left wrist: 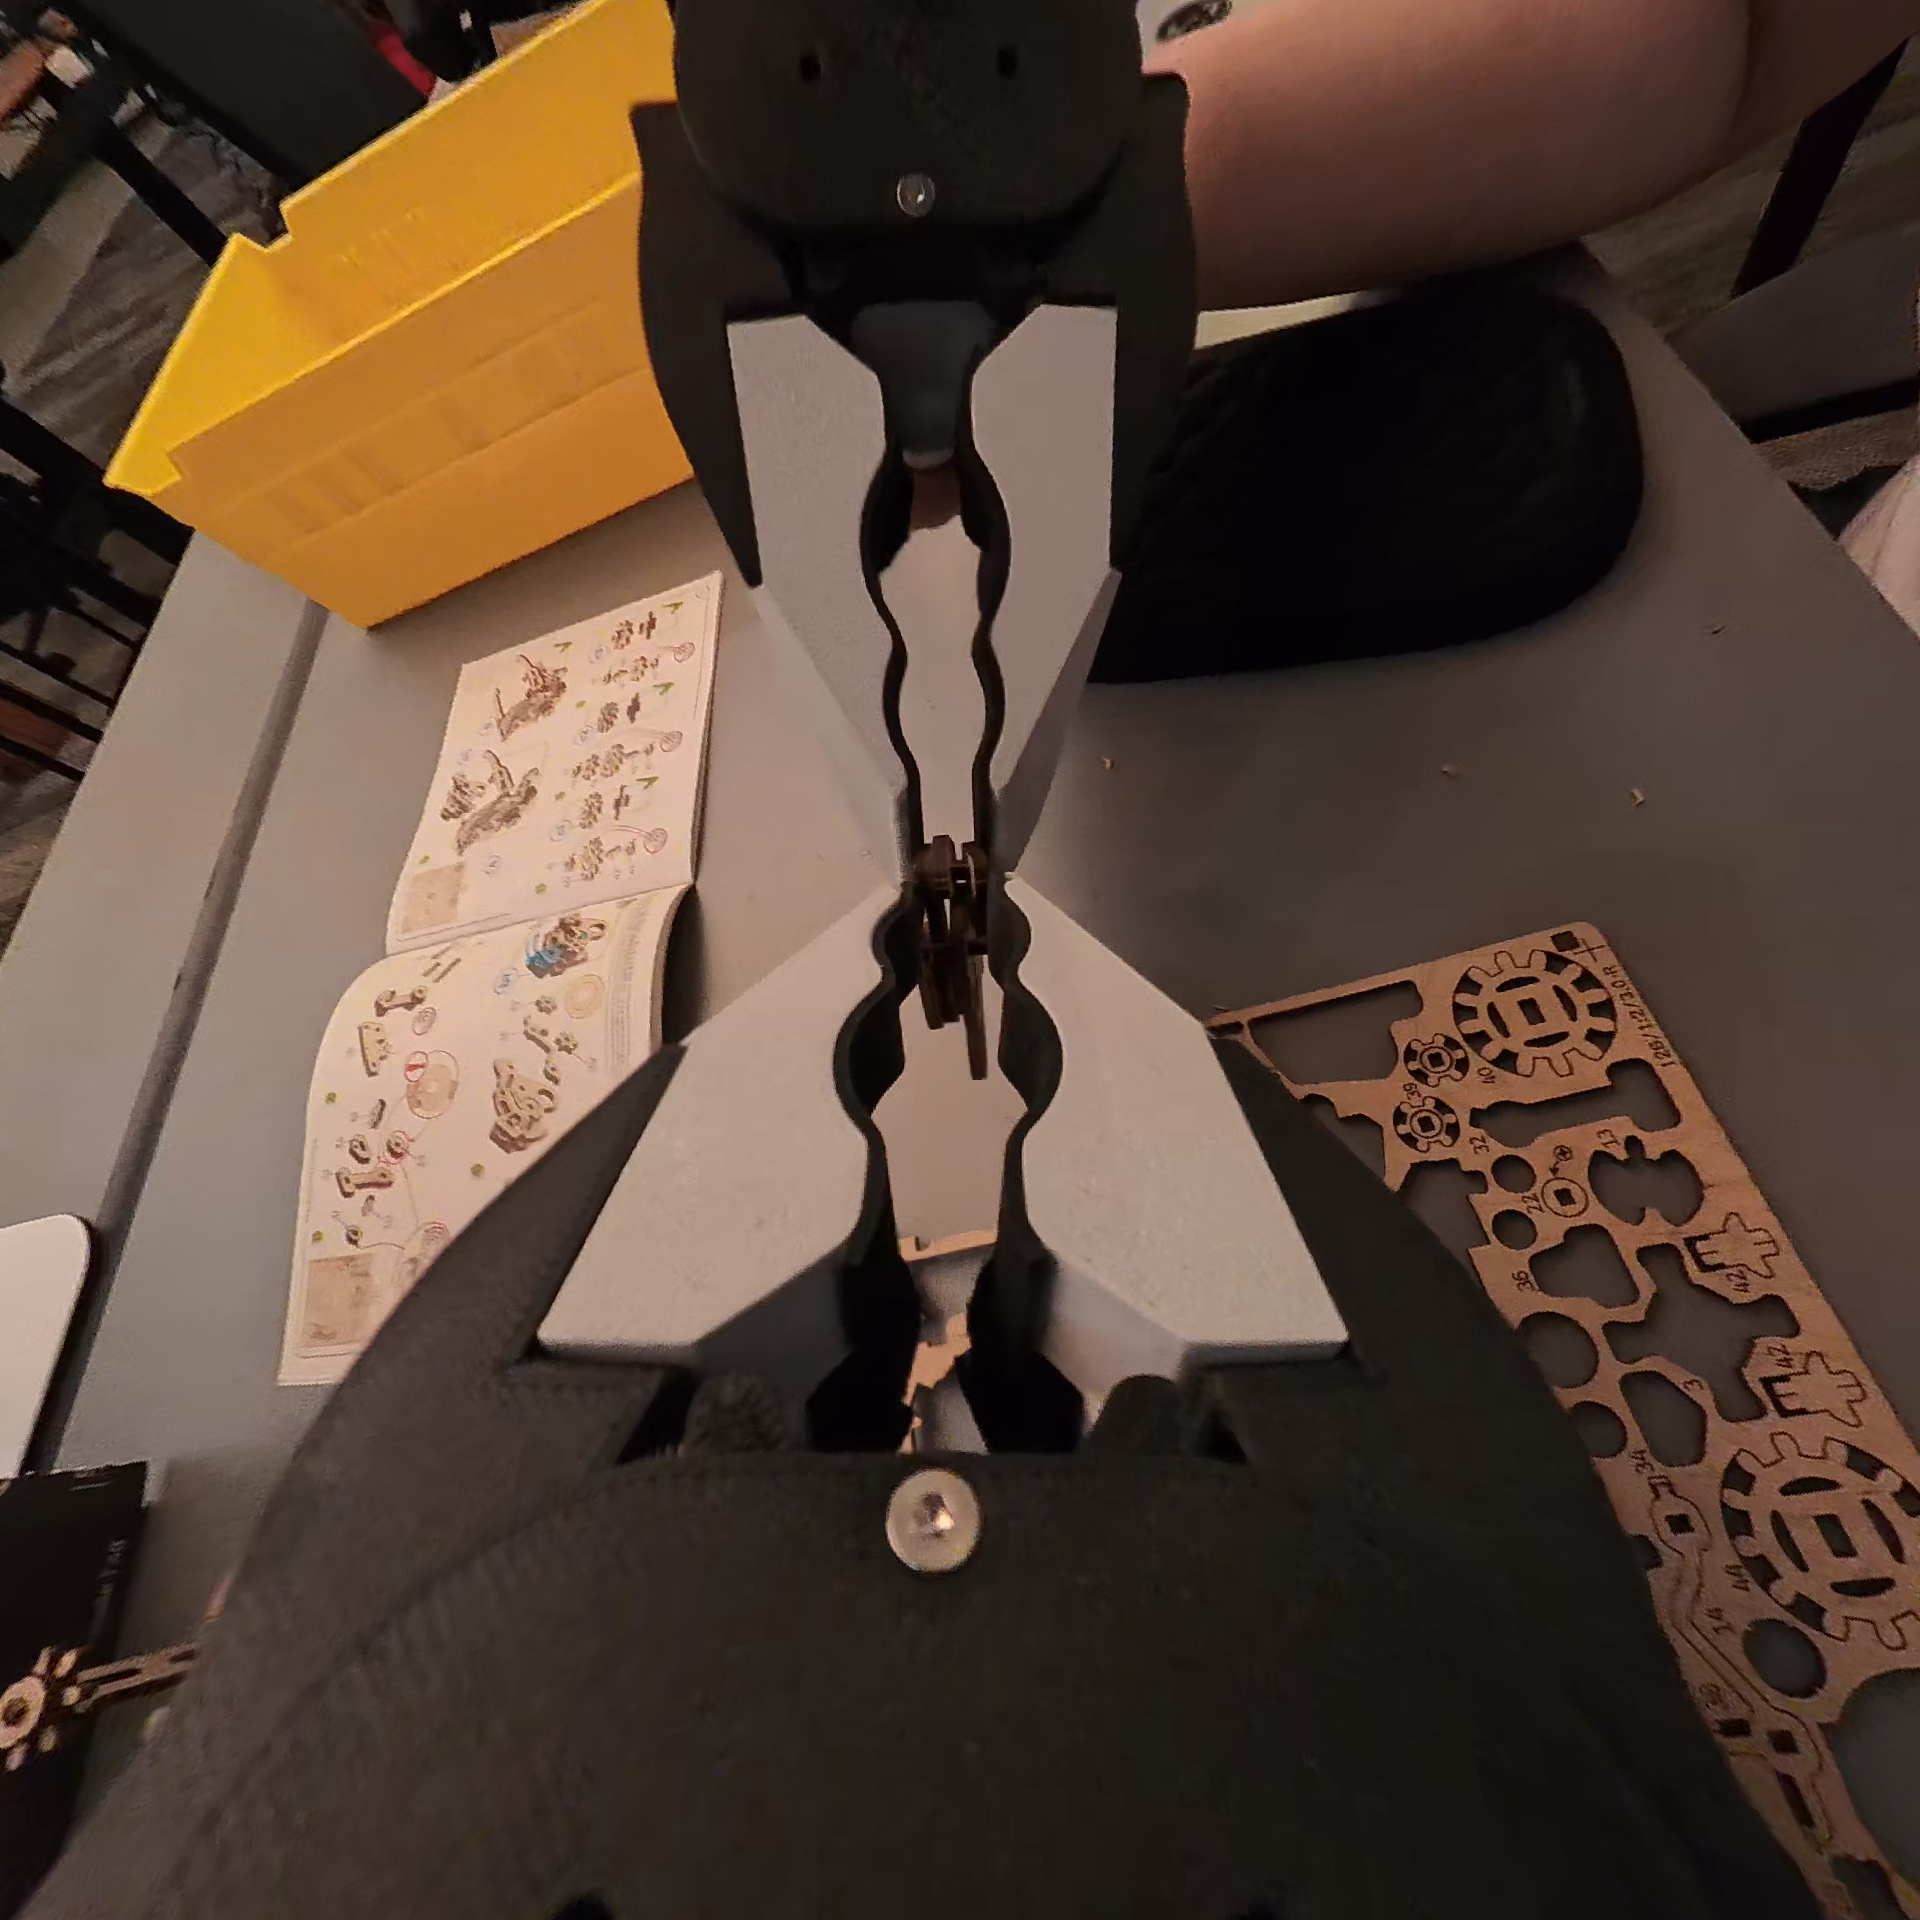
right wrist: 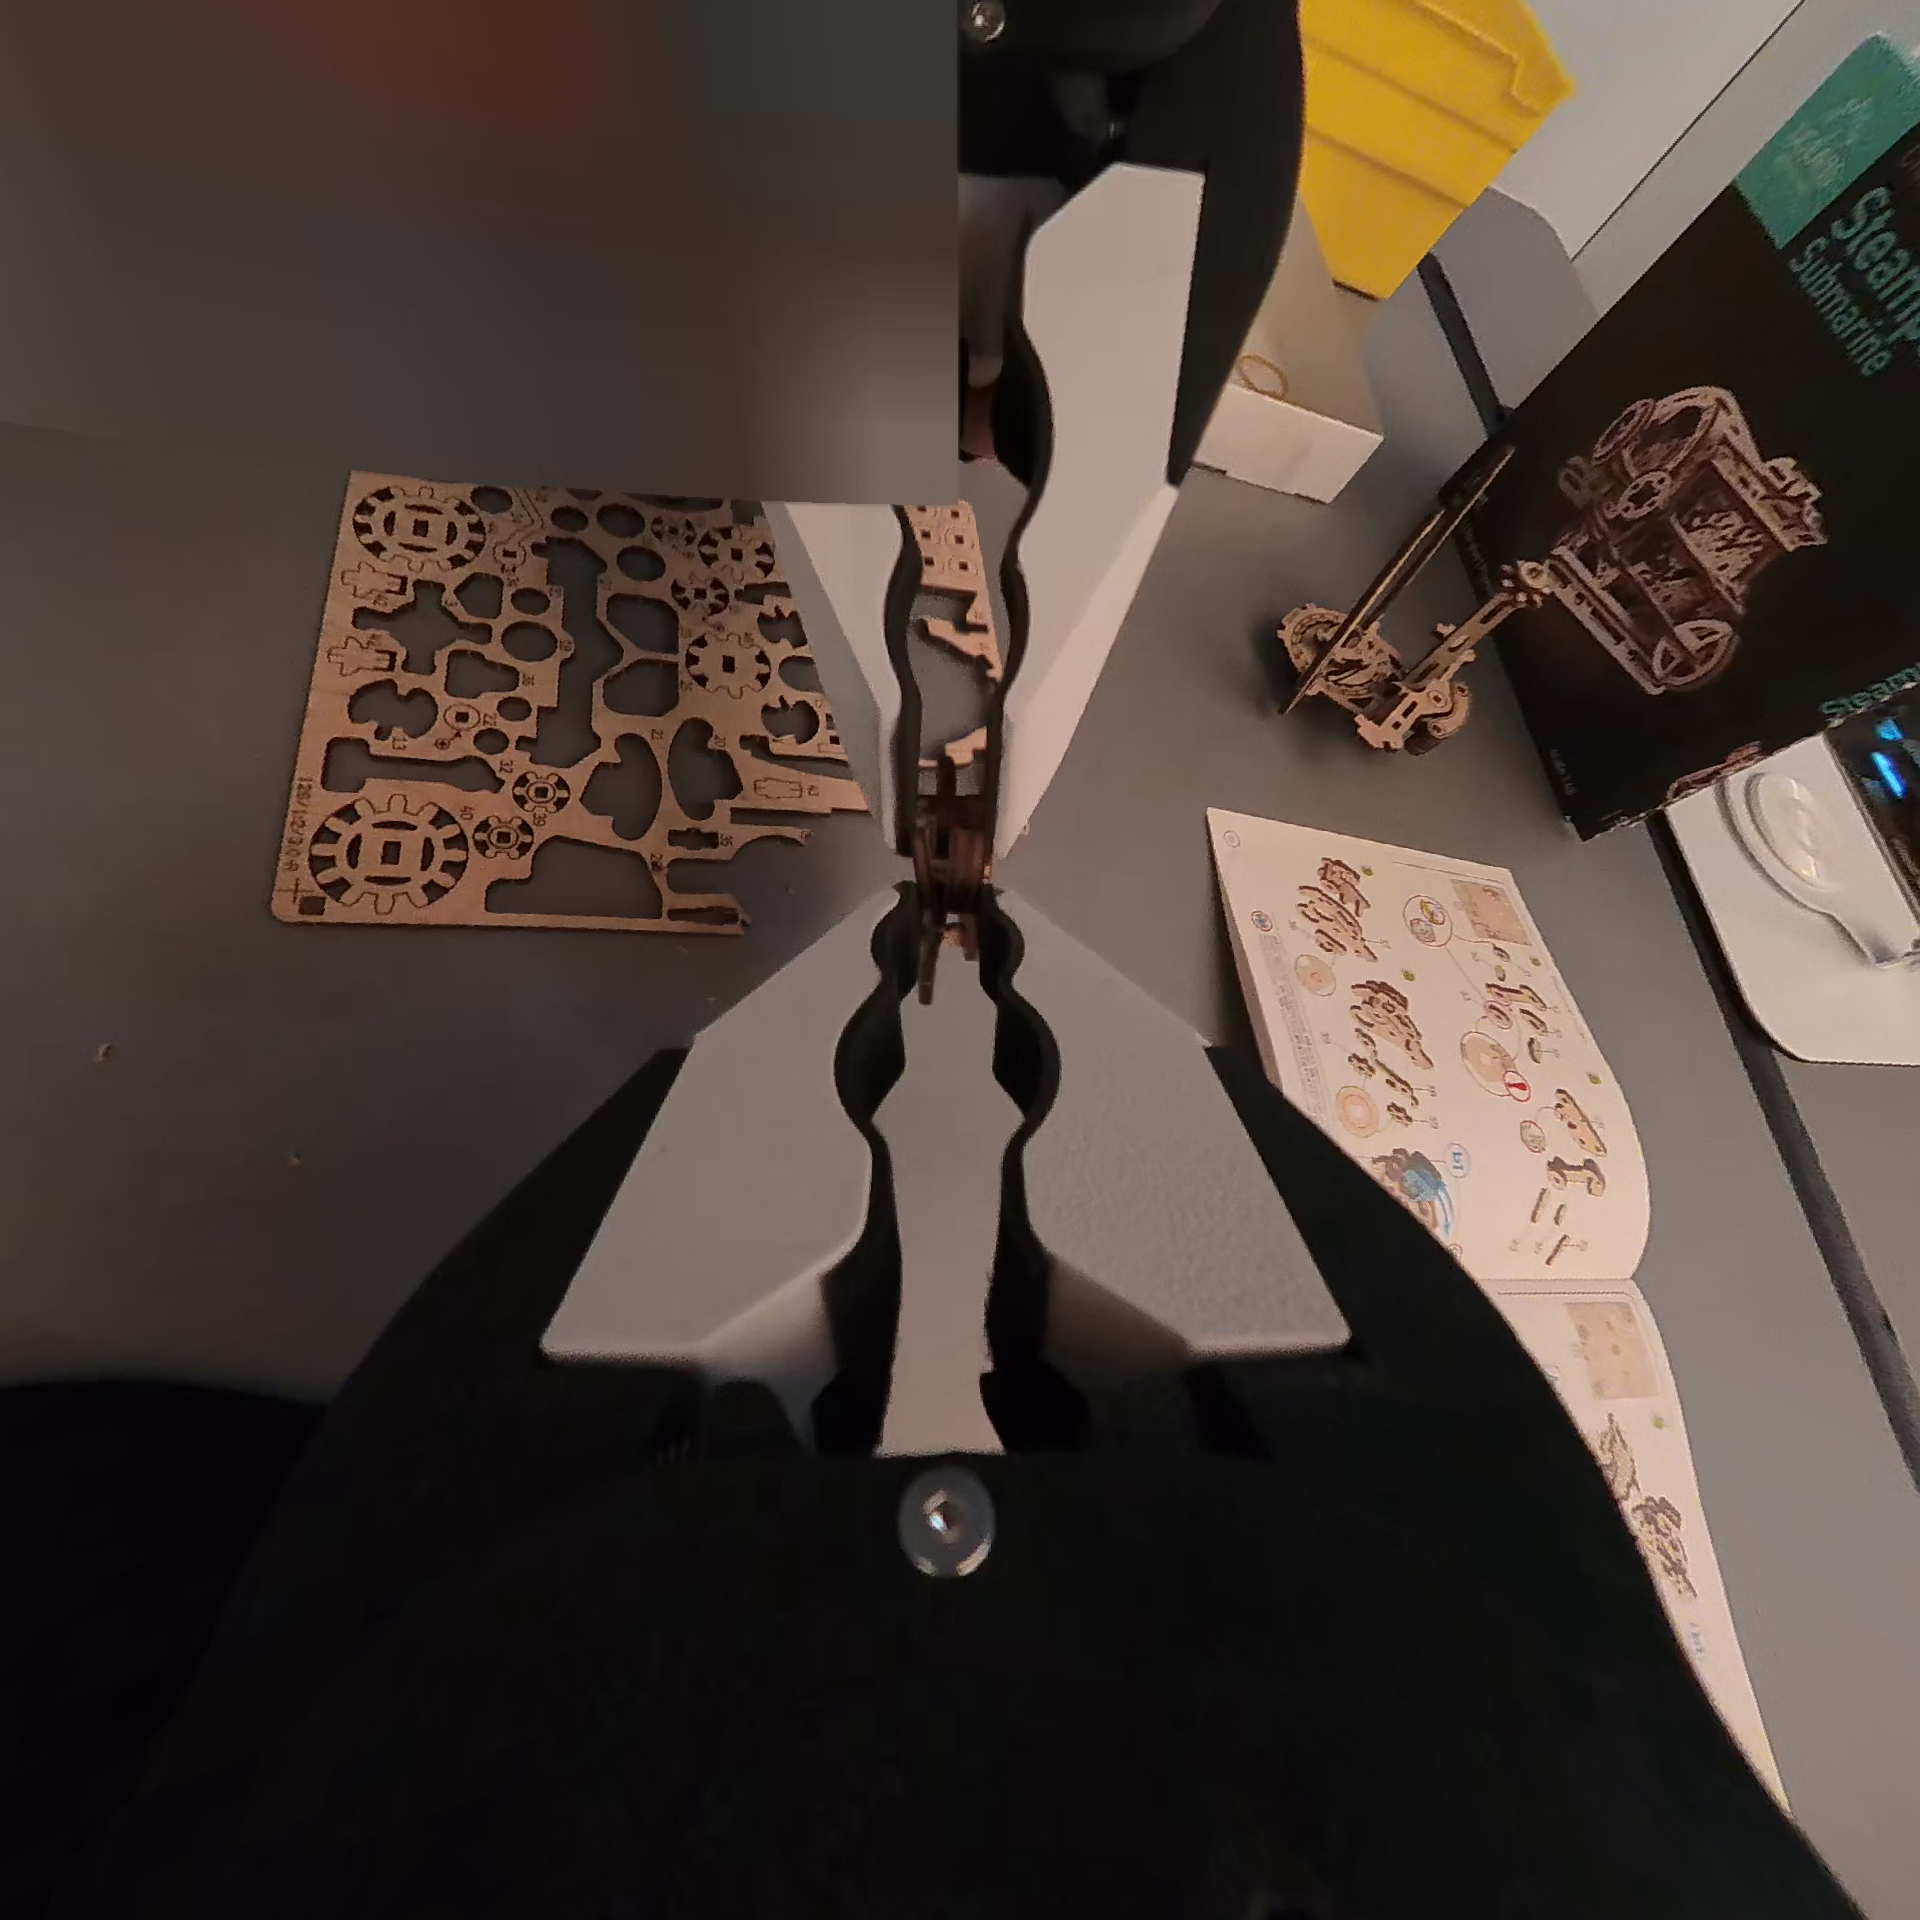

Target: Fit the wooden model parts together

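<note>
My left gripper [left wrist: 948, 940] and right gripper [right wrist: 943, 914] meet tip to tip above the bench [left wrist: 1351, 831], each closed on the small wooden assembly [left wrist: 951, 935] between them. Its long axis runs along both grippers' fingers, equally near each. I judge the parts need pressing straight together.

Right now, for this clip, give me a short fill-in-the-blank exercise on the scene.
1. The two grippers meet tip to tip, both jaws shut on the small ____ parts.
2. The bin at the back of the table is ____.
3. The instruction booklet lies ____ on the table.
4. The flat wooden sheet already has many pieces punched ____.

Missing words: wooden; yellow; open; out
</note>
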`<state>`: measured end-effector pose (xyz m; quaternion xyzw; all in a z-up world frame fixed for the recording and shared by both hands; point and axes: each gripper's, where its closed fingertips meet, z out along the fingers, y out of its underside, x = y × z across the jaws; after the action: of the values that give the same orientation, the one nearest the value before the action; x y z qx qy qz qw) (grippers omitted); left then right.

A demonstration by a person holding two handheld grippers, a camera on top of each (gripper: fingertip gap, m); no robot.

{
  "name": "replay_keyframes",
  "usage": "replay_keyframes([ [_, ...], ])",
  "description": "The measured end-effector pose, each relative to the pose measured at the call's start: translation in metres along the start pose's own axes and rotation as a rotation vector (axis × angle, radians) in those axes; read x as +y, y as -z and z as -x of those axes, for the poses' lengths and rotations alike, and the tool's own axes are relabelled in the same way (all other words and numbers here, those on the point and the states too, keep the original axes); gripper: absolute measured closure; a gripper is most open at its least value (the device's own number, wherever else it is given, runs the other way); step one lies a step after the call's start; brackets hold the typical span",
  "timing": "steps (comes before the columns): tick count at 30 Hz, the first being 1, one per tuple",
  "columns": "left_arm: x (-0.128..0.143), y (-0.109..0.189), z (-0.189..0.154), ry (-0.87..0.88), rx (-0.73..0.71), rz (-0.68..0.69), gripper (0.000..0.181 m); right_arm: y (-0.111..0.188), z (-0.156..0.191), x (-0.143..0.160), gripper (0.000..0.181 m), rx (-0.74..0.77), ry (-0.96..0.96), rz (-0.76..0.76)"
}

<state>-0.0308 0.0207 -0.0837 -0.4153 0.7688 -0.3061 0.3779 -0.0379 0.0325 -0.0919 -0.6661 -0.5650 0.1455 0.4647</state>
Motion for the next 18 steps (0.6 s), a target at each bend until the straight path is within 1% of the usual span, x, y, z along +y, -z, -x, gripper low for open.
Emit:
replay_keyframes([
  [7, -0.001, -0.001, -0.002, 0.032, 0.026, 0.0, 0.171, 0.001, 0.002, 0.0, 0.173, -0.008, 0.039, -0.019],
  [13, -0.016, 0.009, 0.004, 0.029, -0.035, -0.102, 0.17, 0.01, -0.005, -0.014, 0.173, 0.046, 0.037, -0.082],
  [18, -0.016, 0.007, 0.003, -0.006, -0.056, -0.096, 0.17, 0.008, -0.004, -0.012, 0.173, 0.058, 0.06, -0.055],
])
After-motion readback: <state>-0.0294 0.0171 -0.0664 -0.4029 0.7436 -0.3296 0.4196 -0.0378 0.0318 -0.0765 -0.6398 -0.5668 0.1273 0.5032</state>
